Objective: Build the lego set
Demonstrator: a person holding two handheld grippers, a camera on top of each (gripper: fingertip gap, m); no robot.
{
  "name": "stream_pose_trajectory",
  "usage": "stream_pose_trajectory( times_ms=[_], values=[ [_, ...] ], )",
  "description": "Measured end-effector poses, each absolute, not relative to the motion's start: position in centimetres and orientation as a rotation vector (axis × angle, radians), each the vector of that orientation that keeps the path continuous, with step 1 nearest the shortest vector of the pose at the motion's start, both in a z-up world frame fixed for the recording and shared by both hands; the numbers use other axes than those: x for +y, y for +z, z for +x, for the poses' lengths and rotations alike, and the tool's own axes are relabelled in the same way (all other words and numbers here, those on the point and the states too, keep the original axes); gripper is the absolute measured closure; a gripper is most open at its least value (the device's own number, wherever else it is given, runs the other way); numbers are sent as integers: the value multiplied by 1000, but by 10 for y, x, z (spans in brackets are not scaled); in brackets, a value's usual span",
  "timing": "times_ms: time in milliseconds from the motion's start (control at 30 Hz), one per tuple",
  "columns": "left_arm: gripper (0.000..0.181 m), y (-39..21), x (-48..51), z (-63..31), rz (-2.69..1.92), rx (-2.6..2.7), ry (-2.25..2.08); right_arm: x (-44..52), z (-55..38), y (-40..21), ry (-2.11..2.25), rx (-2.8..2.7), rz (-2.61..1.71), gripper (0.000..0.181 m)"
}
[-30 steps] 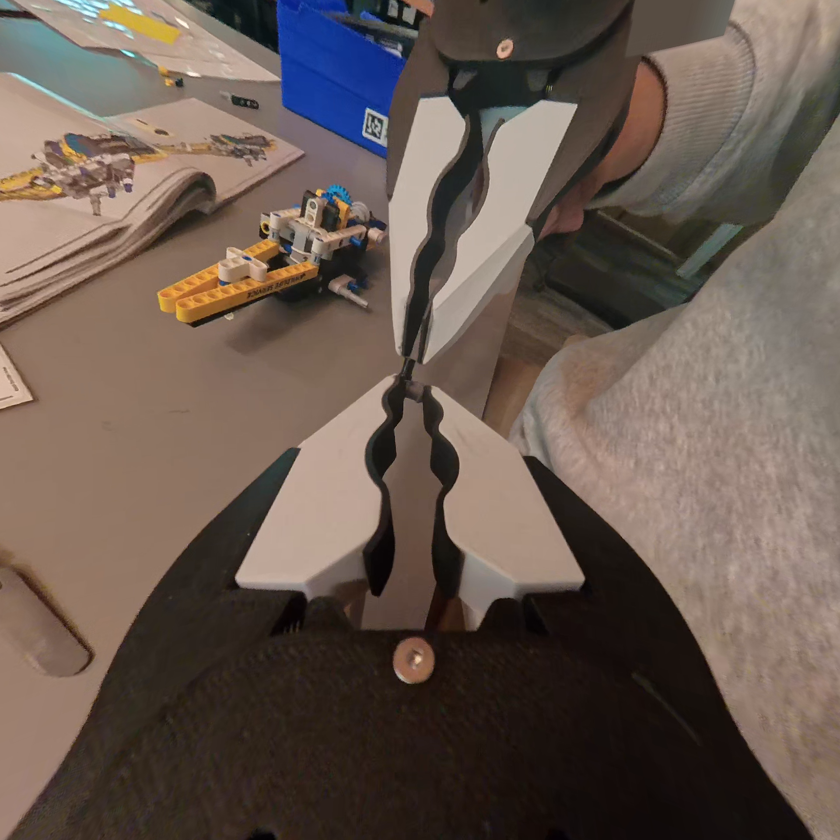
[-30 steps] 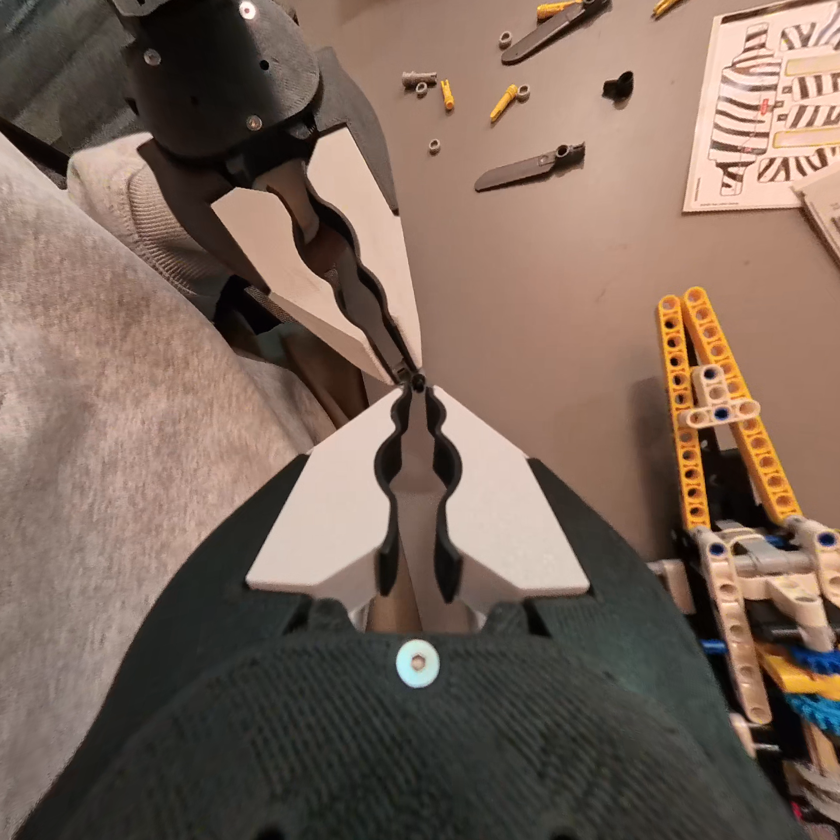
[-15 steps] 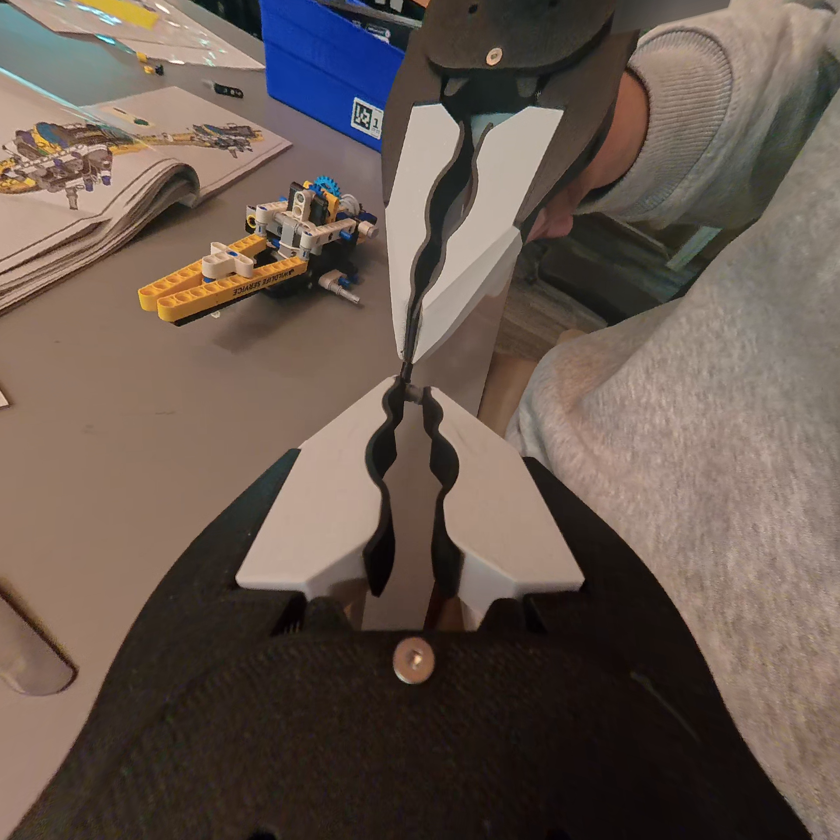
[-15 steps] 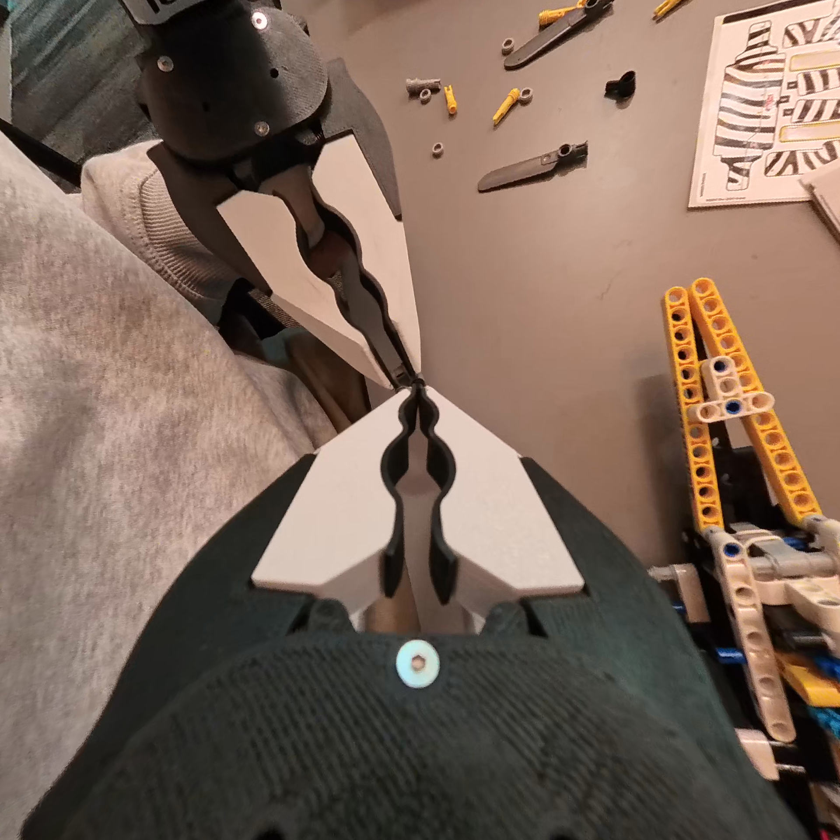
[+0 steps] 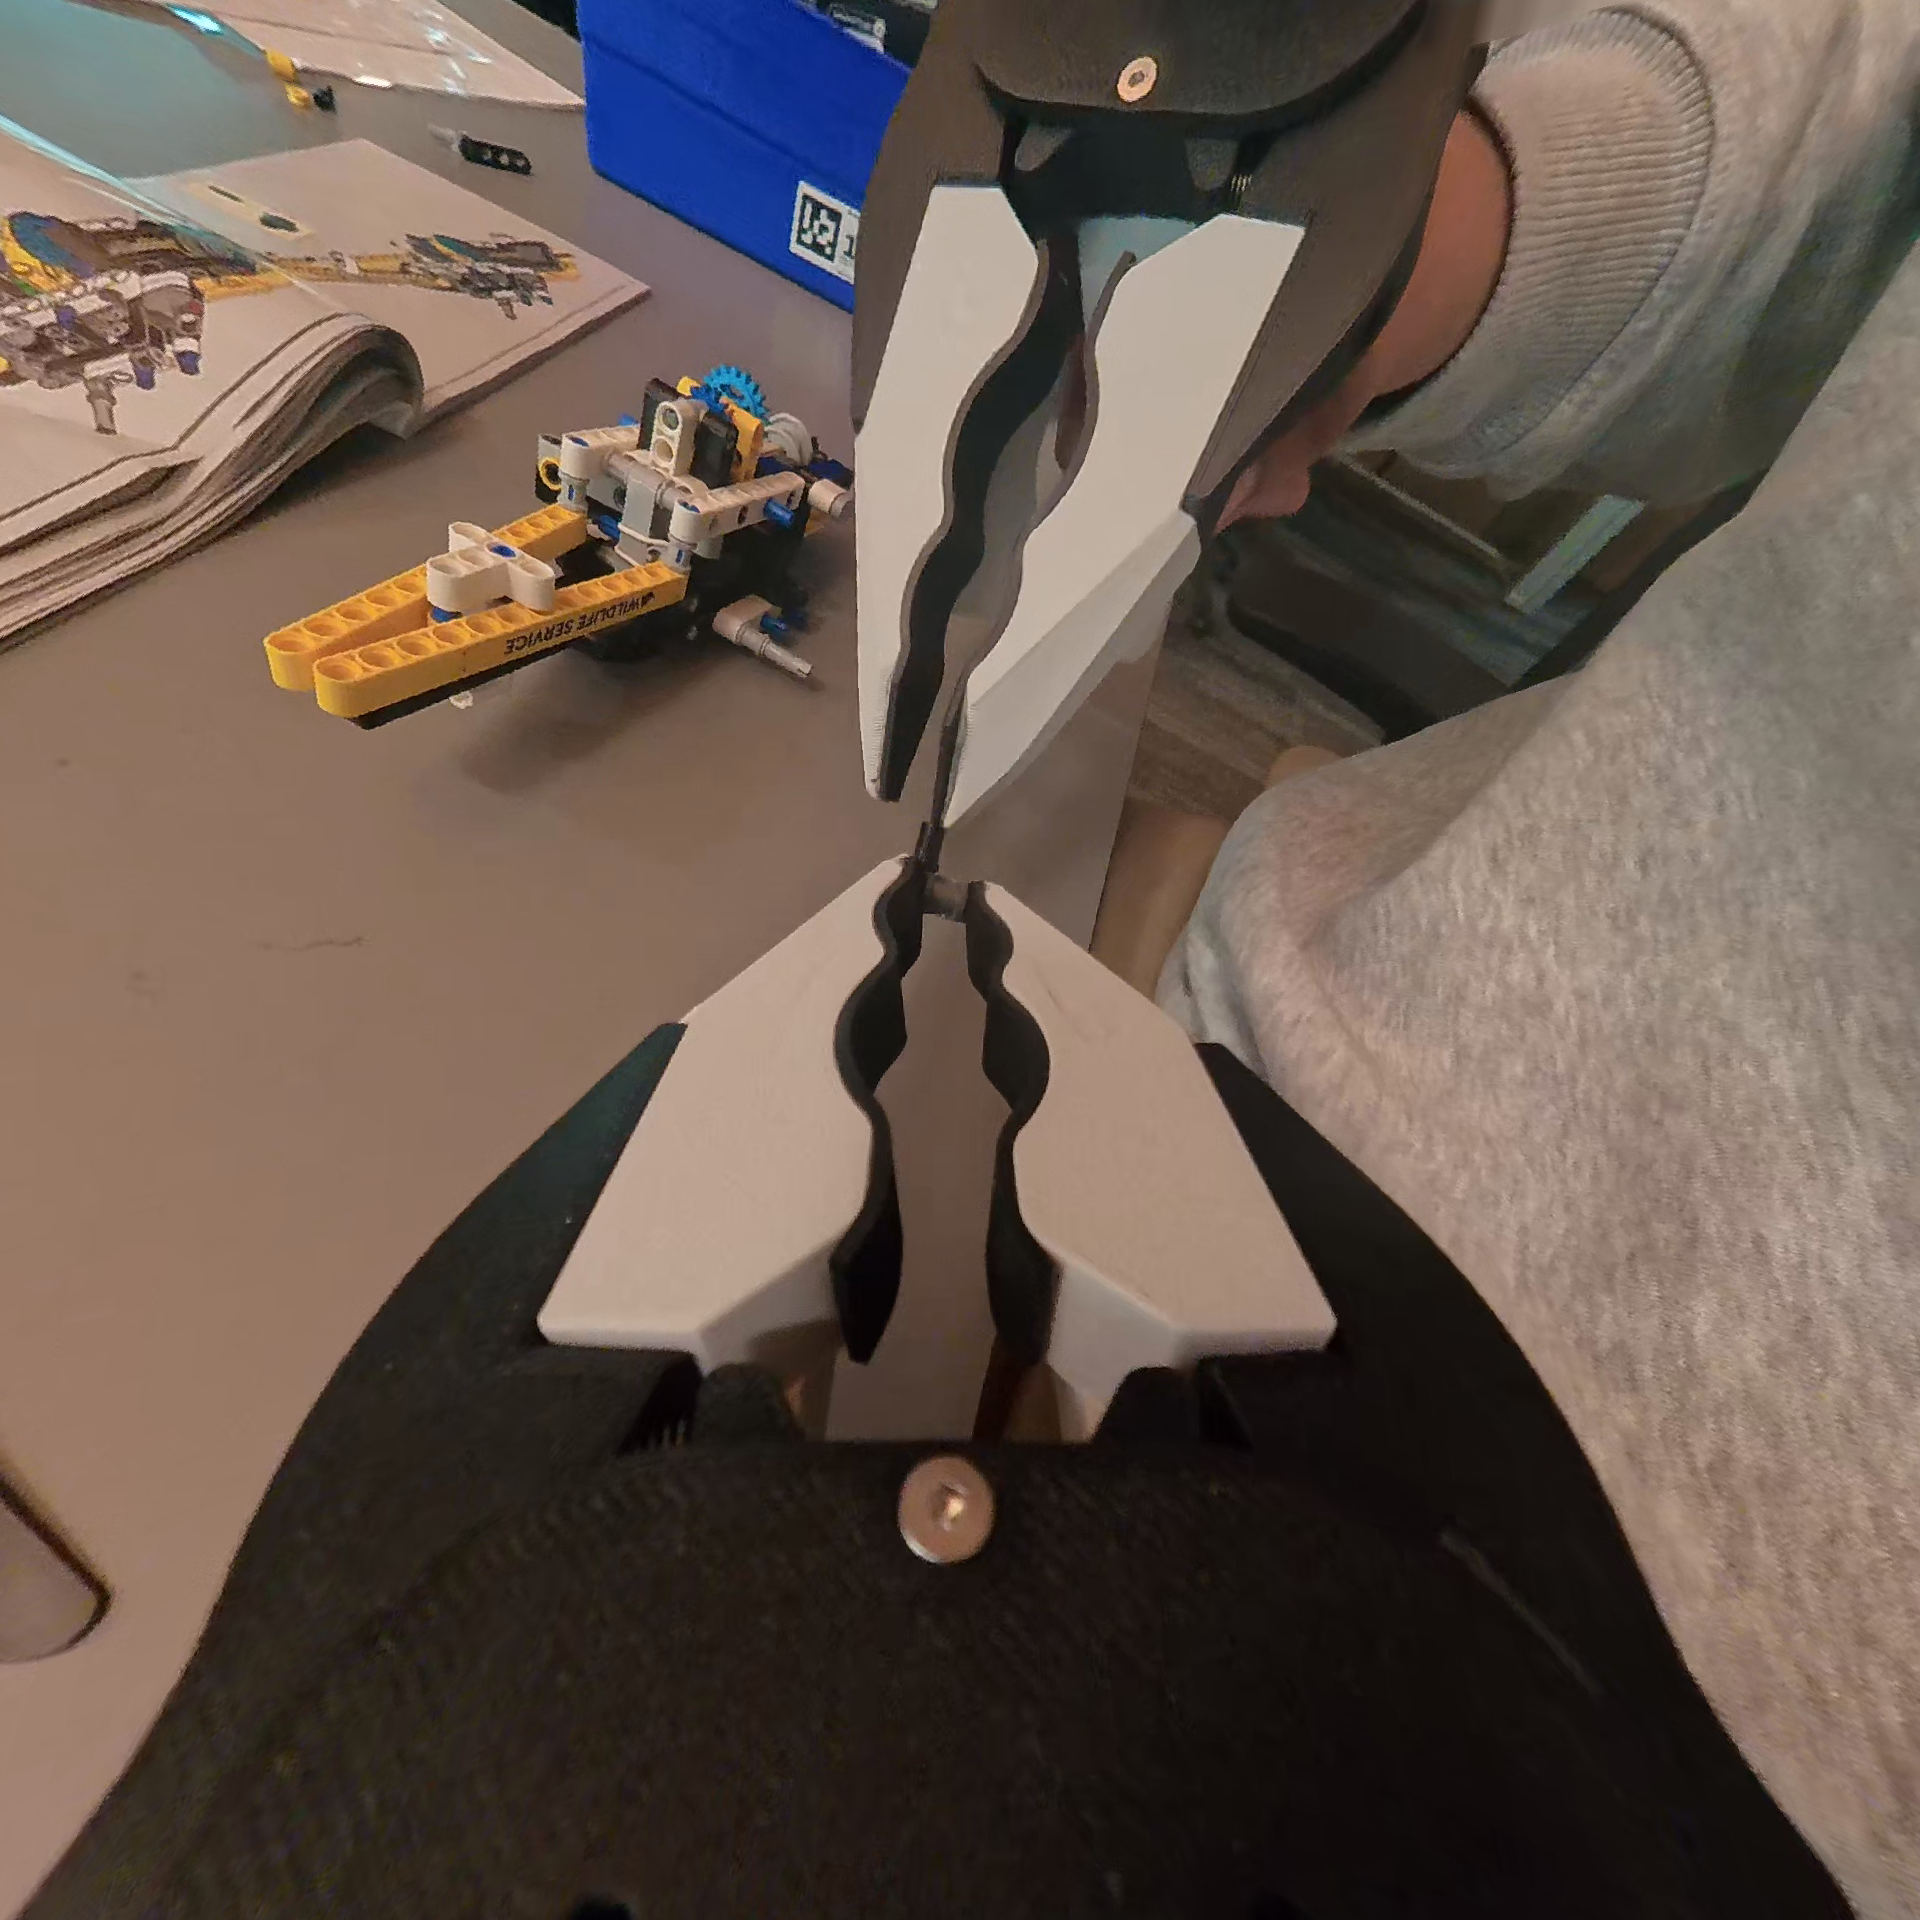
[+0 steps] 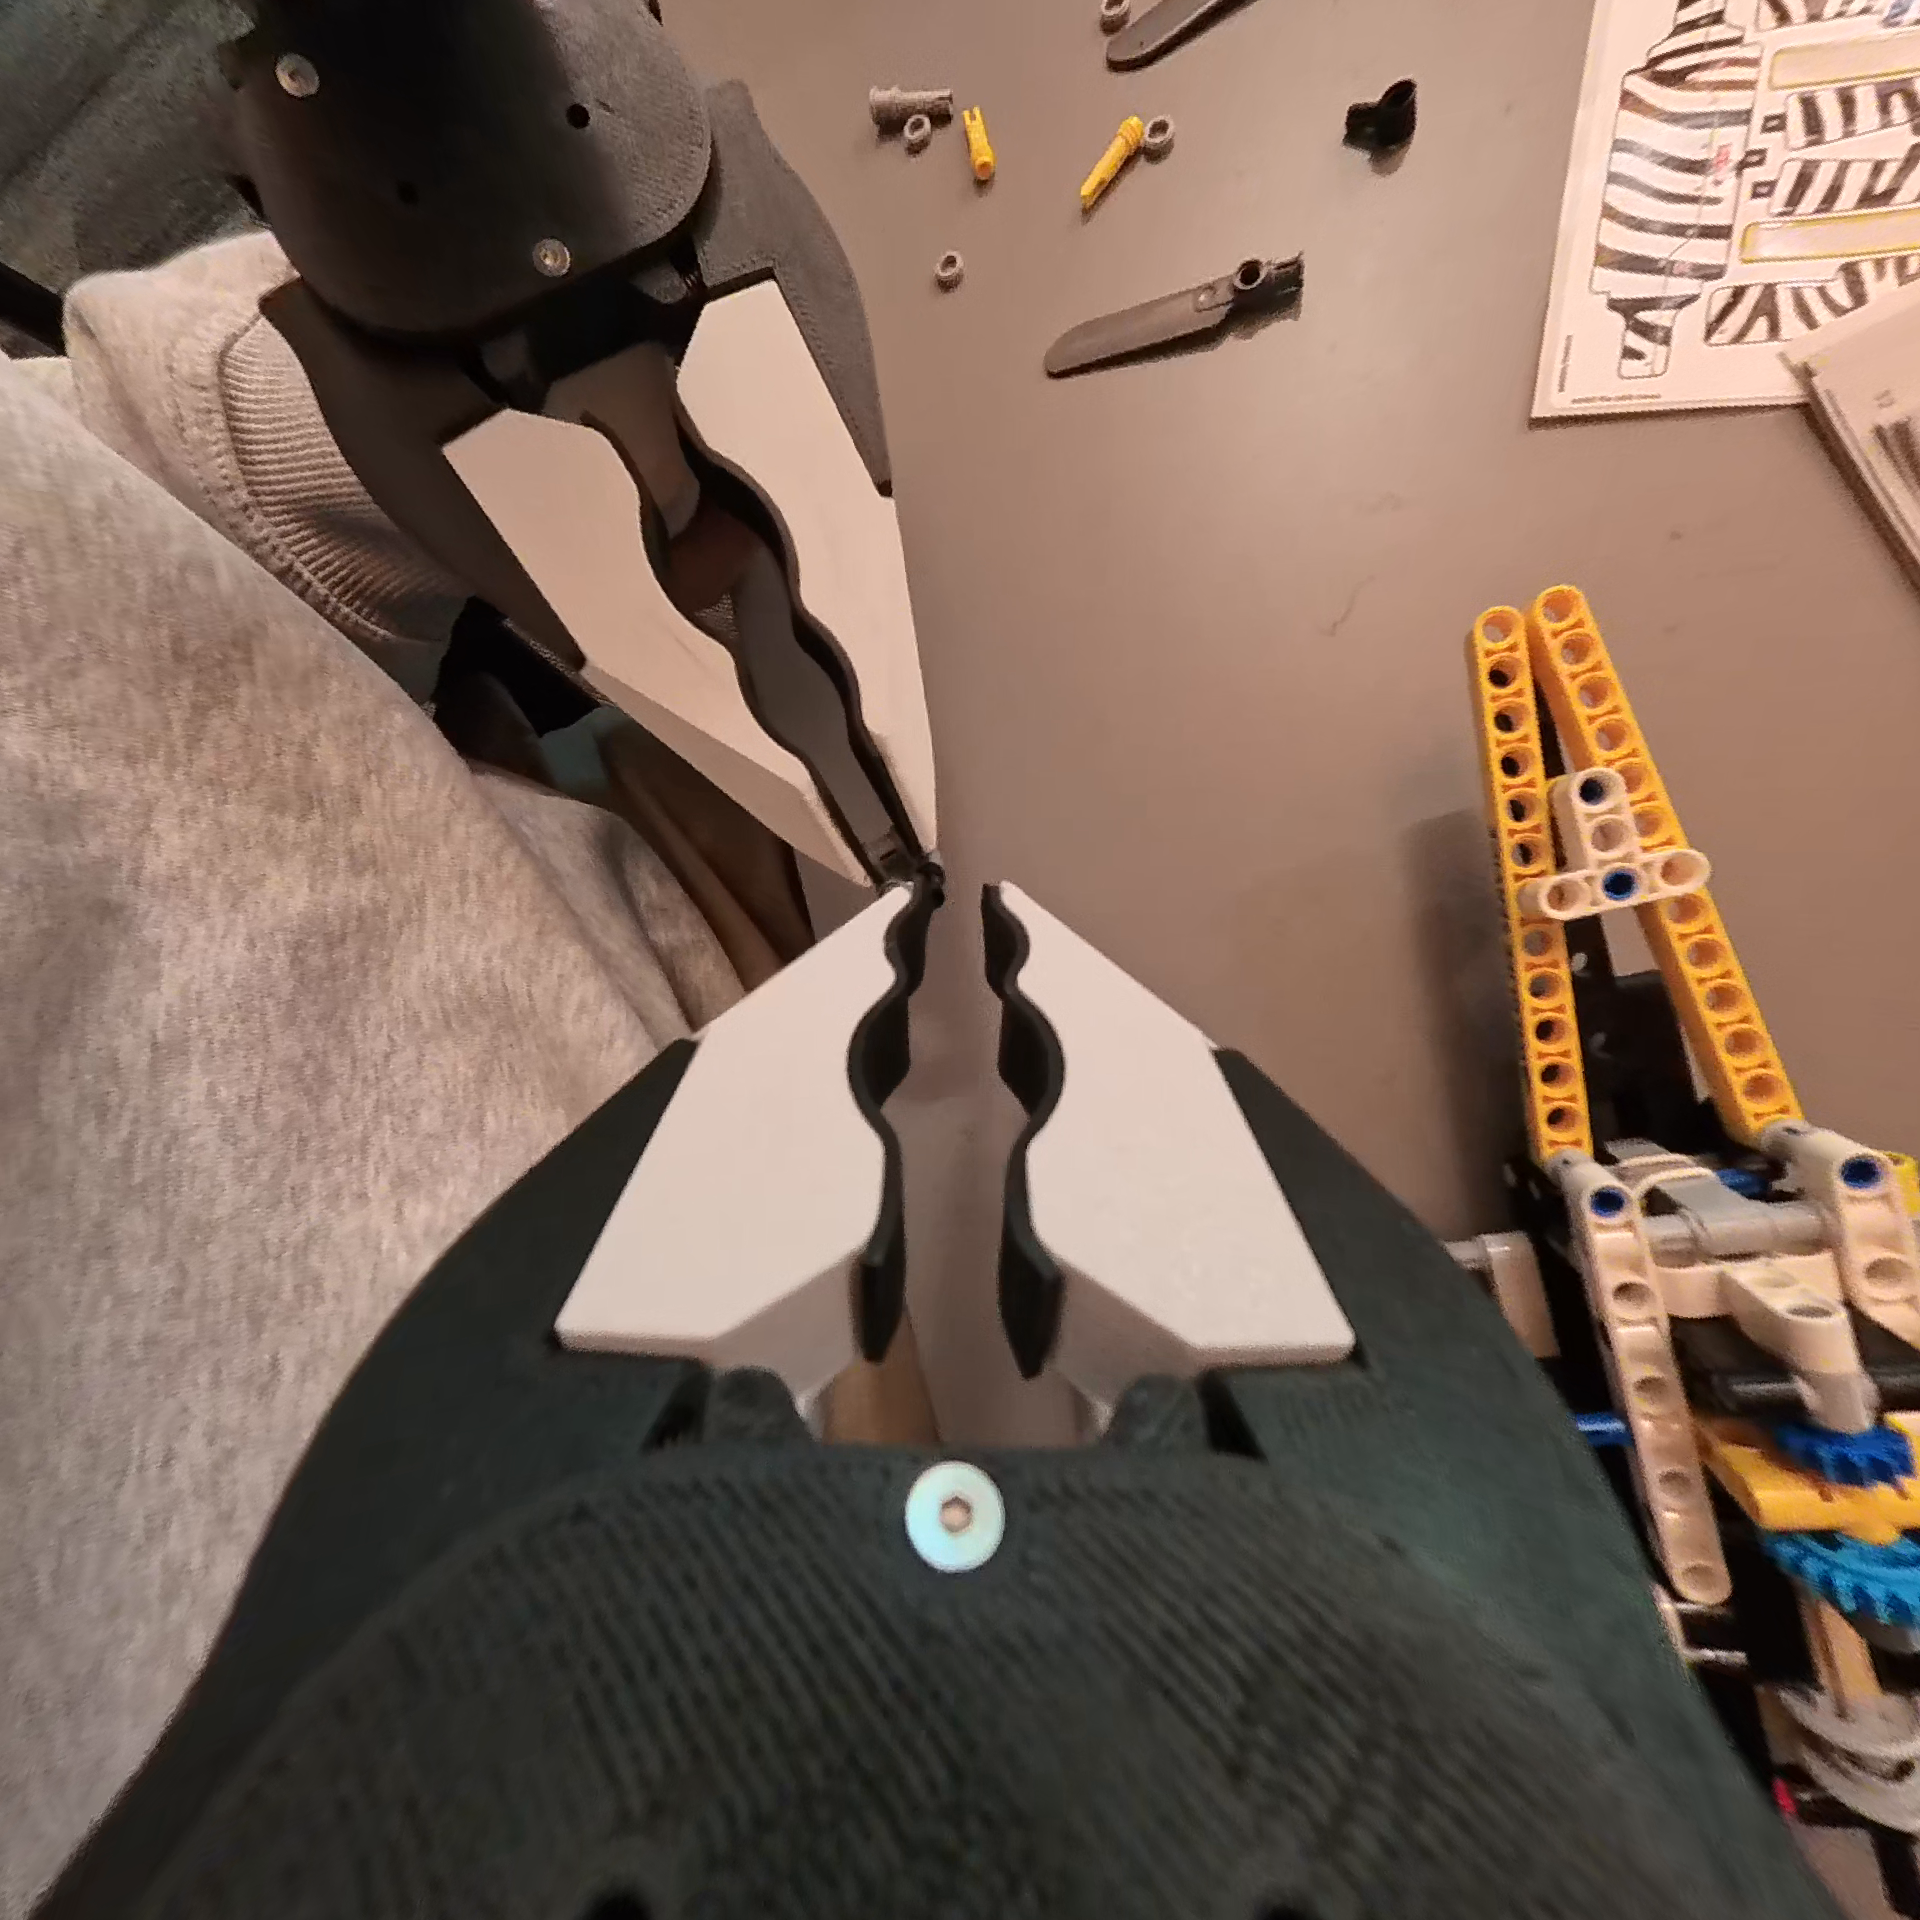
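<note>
My left gripper (image 5: 935, 891) is shut on a small grey piece (image 5: 948, 896) with a thin black axle (image 5: 935, 821) sticking out of it. My right gripper (image 6: 956, 899) meets it tip to tip above the table edge. Its jaws stand slightly apart, and the axle end (image 6: 932, 871) lies against the left finger. In the left wrist view the right gripper (image 5: 925, 790) hangs over the axle. In the right wrist view the left gripper (image 6: 899, 857) comes in from the upper left. The part-built model with yellow beams (image 5: 582, 551) sits on the grey table, also in the right wrist view (image 6: 1621, 935).
An open instruction booklet (image 5: 208, 343) and a blue bin (image 5: 727, 135) lie behind the model. Loose black blades (image 6: 1174, 312), yellow pins (image 6: 1112, 156) and a striped sticker sheet (image 6: 1745, 187) lie farther out. A person's grey sleeve (image 5: 1558, 1039) fills the side by the table edge. Only a small space, under 4 cm, lies between the two pairs of fingers.
My right gripper's jaws have parted from shut on the axle to slightly open. My left gripper still holds the grey piece, and both grippers stay tip to tip.
</note>
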State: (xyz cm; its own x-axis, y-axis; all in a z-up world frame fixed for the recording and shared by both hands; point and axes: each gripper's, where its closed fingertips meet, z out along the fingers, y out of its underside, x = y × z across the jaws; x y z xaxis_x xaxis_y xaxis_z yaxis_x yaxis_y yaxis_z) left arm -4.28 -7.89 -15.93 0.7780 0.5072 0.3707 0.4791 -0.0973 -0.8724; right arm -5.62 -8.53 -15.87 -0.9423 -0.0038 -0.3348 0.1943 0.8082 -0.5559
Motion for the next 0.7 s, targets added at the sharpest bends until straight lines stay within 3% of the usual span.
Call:
stream_pose_trajectory(
  times_ms=[167,700],
  values=[
    [176,-159,-80,-42,-1740,-770,48,-86,-51,-158,-864,2656,117,181],
    [176,-158,-80,-42,-1729,-770,33,-83,-47,-157,-837,2586,156,170]
  ],
)
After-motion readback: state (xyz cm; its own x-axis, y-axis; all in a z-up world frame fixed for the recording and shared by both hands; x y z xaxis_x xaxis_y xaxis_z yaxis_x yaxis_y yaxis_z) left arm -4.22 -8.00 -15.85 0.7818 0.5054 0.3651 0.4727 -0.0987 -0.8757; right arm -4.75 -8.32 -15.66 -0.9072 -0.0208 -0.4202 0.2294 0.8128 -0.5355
